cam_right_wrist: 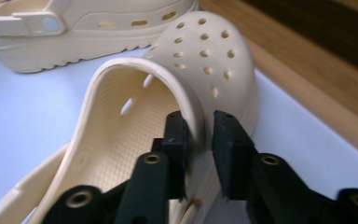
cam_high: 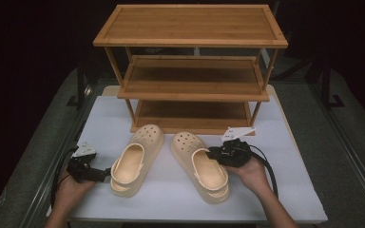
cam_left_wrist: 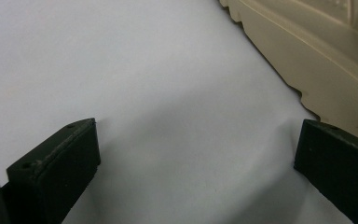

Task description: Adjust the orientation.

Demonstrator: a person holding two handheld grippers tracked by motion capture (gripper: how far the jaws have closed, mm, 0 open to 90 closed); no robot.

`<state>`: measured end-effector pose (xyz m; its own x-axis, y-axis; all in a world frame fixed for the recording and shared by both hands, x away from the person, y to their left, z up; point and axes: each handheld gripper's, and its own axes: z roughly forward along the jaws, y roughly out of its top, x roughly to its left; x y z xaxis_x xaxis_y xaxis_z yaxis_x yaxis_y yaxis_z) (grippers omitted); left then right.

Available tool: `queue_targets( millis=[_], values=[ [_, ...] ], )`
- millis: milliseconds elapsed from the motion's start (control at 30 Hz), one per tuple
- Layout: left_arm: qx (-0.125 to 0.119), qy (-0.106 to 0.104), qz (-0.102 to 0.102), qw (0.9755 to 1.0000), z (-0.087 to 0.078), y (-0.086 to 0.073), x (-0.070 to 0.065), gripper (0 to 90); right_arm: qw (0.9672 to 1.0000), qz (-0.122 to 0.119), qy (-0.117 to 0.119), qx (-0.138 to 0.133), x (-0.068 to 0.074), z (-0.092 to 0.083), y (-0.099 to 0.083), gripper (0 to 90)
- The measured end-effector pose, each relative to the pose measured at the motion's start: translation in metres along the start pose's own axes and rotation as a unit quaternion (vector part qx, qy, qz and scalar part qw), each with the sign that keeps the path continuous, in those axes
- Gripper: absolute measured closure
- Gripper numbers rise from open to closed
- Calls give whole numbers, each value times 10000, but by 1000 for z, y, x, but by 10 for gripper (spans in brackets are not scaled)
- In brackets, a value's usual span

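At the lower left of the high view, the left gripper (cam_high: 97, 174) rests low on the white table top (cam_high: 171, 199), its jaws spread wide with bare table between them; in the left gripper view the ribbed sole edge of the left cream foam clog (cam_left_wrist: 317, 60) is cut off at the upper right, just beside one jaw. That left cream foam clog (cam_high: 135, 159) lies left of centre, long axis running up-frame, toe towards the three-shelf bamboo rack (cam_high: 192, 71). The right cream foam clog (cam_high: 200, 165) lies beside it, toe up-frame, angled slightly left. The right gripper (cam_high: 212, 153) straddles its side wall: in the right gripper view the right gripper (cam_right_wrist: 200, 140) has one jaw inside the opening and one outside, nearly together on the rim.
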<state>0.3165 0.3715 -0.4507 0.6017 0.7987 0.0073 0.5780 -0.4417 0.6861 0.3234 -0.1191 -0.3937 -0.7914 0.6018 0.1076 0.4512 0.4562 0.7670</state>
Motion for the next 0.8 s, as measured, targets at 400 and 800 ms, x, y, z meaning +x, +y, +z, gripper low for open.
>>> queue_targets(
  millis=[400, 800],
  values=[
    [-3, 5, -2, 10000, 0, 0, 0, 0, 9974, -103, -619, -353, -7, 4, 8, 834],
    [6, 2, -3, 10000, 0, 0, 0, 0, 9977, -263, -516, -340, -5, 16, 13, 781]
  ],
)
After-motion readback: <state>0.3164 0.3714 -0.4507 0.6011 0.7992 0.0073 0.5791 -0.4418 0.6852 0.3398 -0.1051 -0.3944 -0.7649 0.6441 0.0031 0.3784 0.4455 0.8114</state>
